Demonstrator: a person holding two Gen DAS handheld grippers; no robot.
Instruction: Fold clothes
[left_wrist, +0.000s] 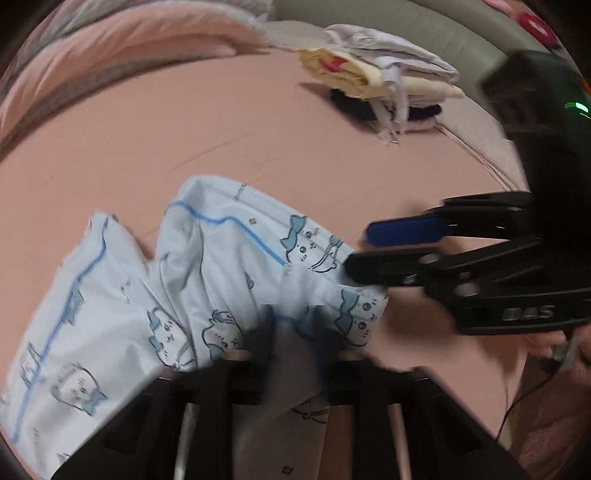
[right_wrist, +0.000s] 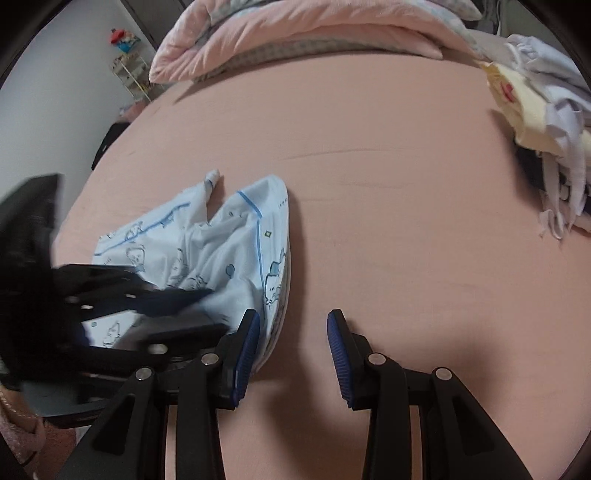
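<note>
A home bedroom is shown: a bed covered by a pink sheet, a pink quilt bunched at its far end, folded clothes stacked aside (a small wire shelf is seen by the wall).

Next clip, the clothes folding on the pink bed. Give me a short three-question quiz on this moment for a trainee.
1. True or false: the left gripper is shut on the light blue printed garment.
2. The right gripper has its jaws: A) clamped on the garment, B) apart with only the pink bed sheet between them, C) out of view.
3. Fill in: a pile of clothes lies near the far ____ of the bed.

Key: 1 true; 2 B; 3 edge.
</note>
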